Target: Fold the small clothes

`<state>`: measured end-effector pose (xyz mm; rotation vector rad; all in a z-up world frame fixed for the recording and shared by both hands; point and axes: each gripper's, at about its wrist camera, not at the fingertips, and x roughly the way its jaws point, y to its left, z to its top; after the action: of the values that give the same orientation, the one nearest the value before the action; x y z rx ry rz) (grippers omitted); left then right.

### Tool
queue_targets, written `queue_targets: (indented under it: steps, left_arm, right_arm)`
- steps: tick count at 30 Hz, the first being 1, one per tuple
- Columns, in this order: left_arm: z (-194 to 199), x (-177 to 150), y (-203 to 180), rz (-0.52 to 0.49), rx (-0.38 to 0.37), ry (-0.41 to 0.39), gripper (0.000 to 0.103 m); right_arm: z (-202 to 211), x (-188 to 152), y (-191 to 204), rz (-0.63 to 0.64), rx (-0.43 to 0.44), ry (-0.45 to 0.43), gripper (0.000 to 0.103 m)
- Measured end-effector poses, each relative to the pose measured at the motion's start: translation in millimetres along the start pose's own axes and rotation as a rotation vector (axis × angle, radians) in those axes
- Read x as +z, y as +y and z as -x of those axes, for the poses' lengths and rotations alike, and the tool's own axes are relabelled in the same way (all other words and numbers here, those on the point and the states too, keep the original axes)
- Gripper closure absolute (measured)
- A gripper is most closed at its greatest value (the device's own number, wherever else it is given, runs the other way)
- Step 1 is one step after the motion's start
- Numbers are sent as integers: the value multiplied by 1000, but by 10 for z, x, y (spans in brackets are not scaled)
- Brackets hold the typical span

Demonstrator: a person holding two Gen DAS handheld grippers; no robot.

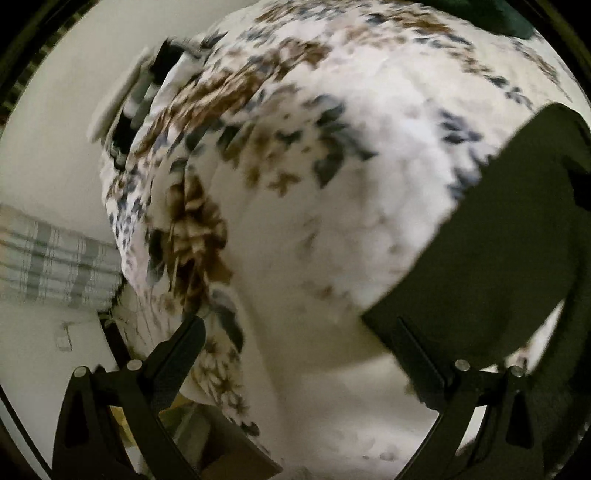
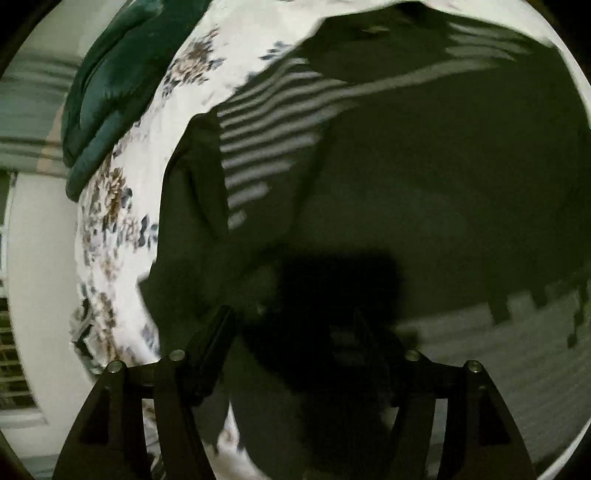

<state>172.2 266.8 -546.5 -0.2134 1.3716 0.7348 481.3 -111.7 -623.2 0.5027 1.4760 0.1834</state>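
Observation:
A dark garment [image 2: 424,184] with a grey-striped panel [image 2: 266,140] lies spread on a white floral bedsheet [image 2: 122,221]. My right gripper [image 2: 291,321] points down just above the dark cloth; its jaws stand apart and nothing is pinched between them. Its shadow falls on the fabric beneath. In the left wrist view the same dark garment [image 1: 498,240] fills the right side, its edge reaching my right fingertip. My left gripper [image 1: 299,328] hangs open over the floral bedsheet [image 1: 295,147], holding nothing. The picture is blurred.
A dark green padded blanket [image 2: 110,92] lies at the far side of the bed, also glimpsed as a green blanket corner [image 1: 480,14]. A grey plaid cloth [image 1: 48,266] sits left of the bed's edge. Pale floor lies beyond the bed.

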Motion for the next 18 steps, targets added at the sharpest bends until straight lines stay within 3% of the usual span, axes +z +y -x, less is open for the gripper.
queue_targets:
  steps: [3,5,8,11,18]
  left_arm:
    - [-86,-12,61,28,-9,19,0]
    - [-117,-24,84,34,-10,21,0]
    - [-156,-45,111,43,-28,34,0]
    - [-167,-82,138,61,-84,54,0]
    - [-326,-172,255,170,-335,125,0]
  right_arm:
    - [-488,414,343,10,80,89,35]
    - [-485,664,588,24,163,35,35]
    - [-127,872,789,36,286,-82,35]
    - [215,786,769,77,231,-152,35]
    - [414,-232,150,137,-13,-51,31]
